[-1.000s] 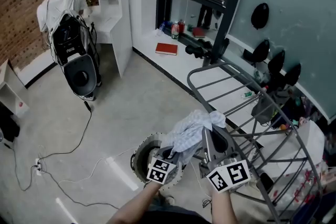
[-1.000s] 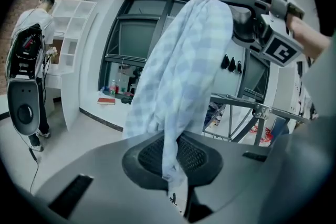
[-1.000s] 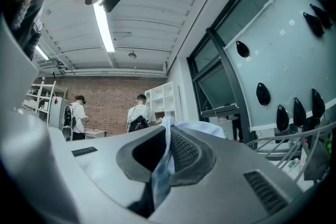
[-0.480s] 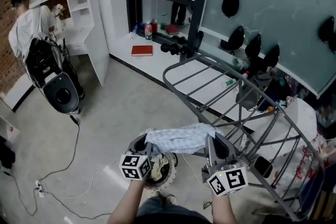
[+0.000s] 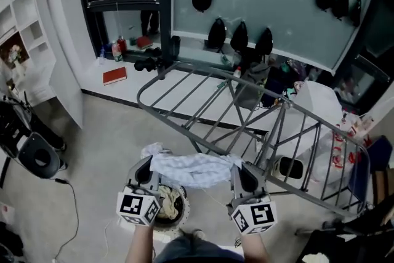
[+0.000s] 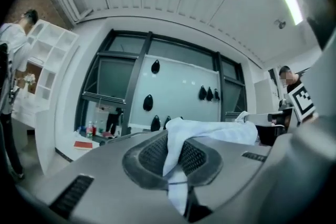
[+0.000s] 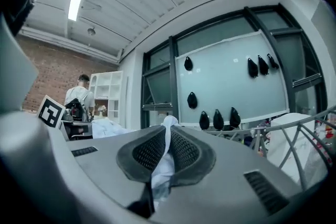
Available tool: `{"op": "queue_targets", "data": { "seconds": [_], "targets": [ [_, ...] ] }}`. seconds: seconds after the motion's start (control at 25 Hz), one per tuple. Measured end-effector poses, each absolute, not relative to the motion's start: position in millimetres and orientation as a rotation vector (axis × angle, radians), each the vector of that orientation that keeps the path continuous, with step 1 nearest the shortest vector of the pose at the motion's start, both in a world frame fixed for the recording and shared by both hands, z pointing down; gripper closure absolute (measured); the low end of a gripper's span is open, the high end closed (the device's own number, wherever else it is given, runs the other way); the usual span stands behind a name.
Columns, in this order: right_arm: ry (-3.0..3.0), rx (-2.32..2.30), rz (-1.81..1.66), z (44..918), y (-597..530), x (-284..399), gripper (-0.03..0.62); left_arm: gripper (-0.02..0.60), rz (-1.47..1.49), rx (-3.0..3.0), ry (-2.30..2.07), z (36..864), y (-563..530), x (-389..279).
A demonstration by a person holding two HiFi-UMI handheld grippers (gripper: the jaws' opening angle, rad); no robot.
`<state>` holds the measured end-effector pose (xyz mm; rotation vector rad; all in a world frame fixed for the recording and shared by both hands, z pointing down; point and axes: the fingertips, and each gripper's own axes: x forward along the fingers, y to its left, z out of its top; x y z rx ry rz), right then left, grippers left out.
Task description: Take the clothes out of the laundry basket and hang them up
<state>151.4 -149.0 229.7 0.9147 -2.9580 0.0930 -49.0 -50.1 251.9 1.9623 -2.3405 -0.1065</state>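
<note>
A pale checked cloth [image 5: 196, 169] hangs stretched between my two grippers in the head view. My left gripper [image 5: 149, 167] is shut on its left end, and the cloth [image 6: 181, 139] shows pinched between the jaws in the left gripper view. My right gripper [image 5: 241, 173] is shut on the right end, where the cloth [image 7: 166, 157] sits squeezed between the pads. Below my hands stands the round laundry basket [image 5: 180, 216] with more clothes [image 5: 166, 200] in it. The grey drying rack [image 5: 246, 114] stands just beyond the cloth, its bars bare.
A white bag [image 5: 323, 101] and clutter sit behind the rack on the right. A white ledge [image 5: 98, 80] with a red book [image 5: 115, 75] and bottles runs along the window. A black round device [image 5: 38, 157] stands on the floor at left. A person [image 7: 80, 99] stands by white shelves.
Both grippers pulled apart and the bunched cloth is now spread flat between them, lifted higher above the basket. The head view swung right, toward the rack and window.
</note>
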Motion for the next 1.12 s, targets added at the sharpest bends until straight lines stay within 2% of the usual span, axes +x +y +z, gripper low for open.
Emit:
{"op": "queue_targets", "data": {
  "seconds": [0.8,1.12],
  "targets": [
    [-2.576,1.797,-0.025,202.3,-169.2,402.9,0.579,0.543,-0.089,2.607,-1.584,243.0,-165.3,199.7],
    [-2.469,1.971,-0.047,187.0,-153.5,473.9,0.577,0.543,-0.096,2.693,-1.406,231.4,-182.0,270.6]
  ]
}}
